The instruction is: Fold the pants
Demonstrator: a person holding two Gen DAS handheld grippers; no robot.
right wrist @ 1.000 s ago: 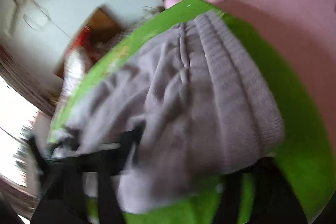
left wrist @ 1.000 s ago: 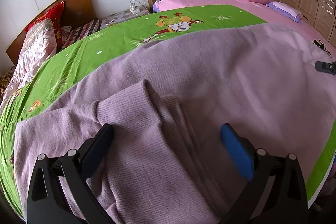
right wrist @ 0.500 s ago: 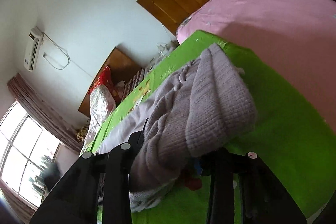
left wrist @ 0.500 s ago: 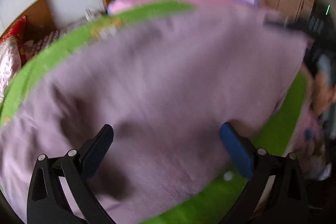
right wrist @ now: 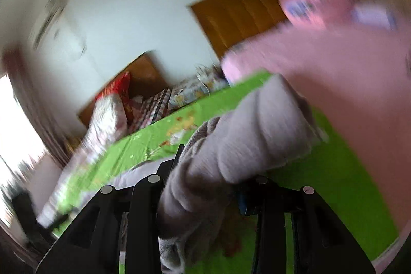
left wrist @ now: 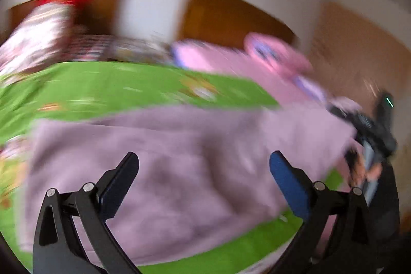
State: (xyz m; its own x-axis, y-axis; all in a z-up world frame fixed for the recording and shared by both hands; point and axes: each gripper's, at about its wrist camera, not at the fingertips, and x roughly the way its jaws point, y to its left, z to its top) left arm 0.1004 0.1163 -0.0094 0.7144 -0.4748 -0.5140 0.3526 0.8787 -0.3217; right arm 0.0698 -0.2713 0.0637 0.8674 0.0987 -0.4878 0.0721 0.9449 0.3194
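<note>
Left tongs (left wrist: pixel 204 168) released, jaws wide apart over the lilac pants (left wrist: pixel 179 158), nothing between them; the pants lie spread flat on the green sheet (left wrist: pixel 115 89) of the bed, view heavily blurred. Right tongs (right wrist: pixel 210 171) clenched on a bunched, ribbed end of the pants (right wrist: pixel 246 140), jaws having just closed a little further on the cloth, the bundle lifted above the green sheet (right wrist: pixel 334 171). Far right, pink bedding (right wrist: pixel 346 68) and wooden headboard (right wrist: pixel 244 14) behind.
</note>
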